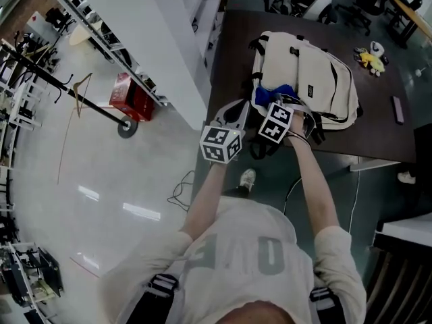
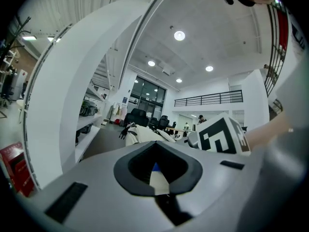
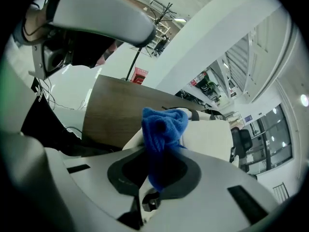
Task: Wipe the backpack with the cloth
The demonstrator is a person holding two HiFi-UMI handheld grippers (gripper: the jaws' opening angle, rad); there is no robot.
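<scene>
Between right gripper (image 3: 159,175) jaws: blue cloth (image 3: 163,129), clamped tight; handles soft, light, bunched | just ahead, touching: cream backpack (image 1: 317,79) on table (image 1: 378,133), soft-sided, yields under pressure, best steadied by strap | left gripper (image 2: 155,177) alongside, grip unclear.

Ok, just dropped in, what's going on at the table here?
A person works two hand-held grippers at a dark brown wooden table. The right gripper has its fingers shut on a crumpled blue cloth, held at the near end of the cream fabric backpack lying on the table. The left gripper hangs by the table's edge, fingers together and empty.
</scene>
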